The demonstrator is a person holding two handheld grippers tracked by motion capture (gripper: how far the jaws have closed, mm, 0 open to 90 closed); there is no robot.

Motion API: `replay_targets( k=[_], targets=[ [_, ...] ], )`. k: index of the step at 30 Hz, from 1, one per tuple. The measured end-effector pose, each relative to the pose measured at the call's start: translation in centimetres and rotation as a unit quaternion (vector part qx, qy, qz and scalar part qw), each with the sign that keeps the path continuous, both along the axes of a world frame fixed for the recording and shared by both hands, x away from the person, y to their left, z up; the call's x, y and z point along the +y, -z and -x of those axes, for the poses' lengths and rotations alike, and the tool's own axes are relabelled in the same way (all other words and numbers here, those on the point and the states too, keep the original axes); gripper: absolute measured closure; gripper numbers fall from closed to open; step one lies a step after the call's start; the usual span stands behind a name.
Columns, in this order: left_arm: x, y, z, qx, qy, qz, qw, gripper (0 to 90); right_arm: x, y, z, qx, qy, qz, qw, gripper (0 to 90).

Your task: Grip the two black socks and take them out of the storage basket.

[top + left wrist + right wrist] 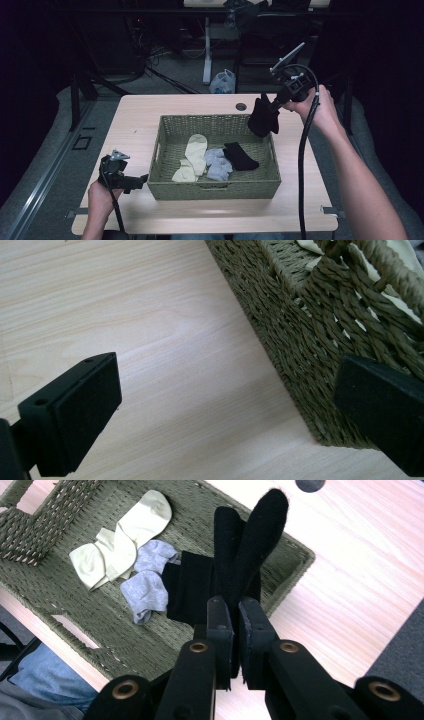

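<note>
Fingers of my right gripper [234,611] are clamped on a black sock [250,545], which dangles over the far right corner of the woven basket [165,150] rather than squarely above its floor. In the high view the same sock [263,117] hangs half across the rim, so letting go here could, I judge, leave it draped on the wicker edge or send it down onto the surface [135,120] beside the basket. The pinch takes only one end of the fabric; the long loose part could swing and catch on the coarse weave if I drag it low across the rim.

Inside the basket lie a second black sock [241,156], a grey pair [218,163] and a cream pair [192,157]. Dropping the held one on top of them may bunch the pile and hide its mate.

My left gripper [134,182] waits with its fingers [75,415] spread wide and nothing between them, just beside the basket's near left corner [300,340]. A careless nudge from that side could shove the light basket across the smooth surface [150,340] and off my drop line. The cable [303,165] trailing from the right gripper hangs close to the basket's right wall and might snag it.
</note>
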State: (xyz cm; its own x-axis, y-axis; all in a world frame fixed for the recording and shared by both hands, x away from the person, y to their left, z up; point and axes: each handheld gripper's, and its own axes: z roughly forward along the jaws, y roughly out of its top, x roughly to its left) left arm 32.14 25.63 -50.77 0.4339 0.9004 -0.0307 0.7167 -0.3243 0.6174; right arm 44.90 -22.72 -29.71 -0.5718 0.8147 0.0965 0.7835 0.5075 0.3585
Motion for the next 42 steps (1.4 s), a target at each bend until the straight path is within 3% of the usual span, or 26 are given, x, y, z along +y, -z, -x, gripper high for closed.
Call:
replay_targets(
  k=[13,23,32,42],
  targets=[
    [0.0,0.0,0.0,0.001,0.001,0.002,1.0000,0.0,-3.6,-0.5,0.6,-0.001,0.035,-0.005,0.9994,85.7],
    [0.0,0.0,0.0,0.000,0.000,0.000,1.0000,0.0,-6.7,0.2,1.0,0.001,0.064,-0.006,0.9980,85.6],
    [0.0,0.0,0.0,0.000,0.000,0.000,1.0000,0.0,-8.8,1.6,1.2,0.007,0.086,-0.005,0.9963,85.7],
    [0.1,0.1,0.0,0.002,0.000,0.001,1.0000,0.0,-9.8,4.6,1.0,0.027,0.097,0.002,0.9950,85.7]
  ],
)
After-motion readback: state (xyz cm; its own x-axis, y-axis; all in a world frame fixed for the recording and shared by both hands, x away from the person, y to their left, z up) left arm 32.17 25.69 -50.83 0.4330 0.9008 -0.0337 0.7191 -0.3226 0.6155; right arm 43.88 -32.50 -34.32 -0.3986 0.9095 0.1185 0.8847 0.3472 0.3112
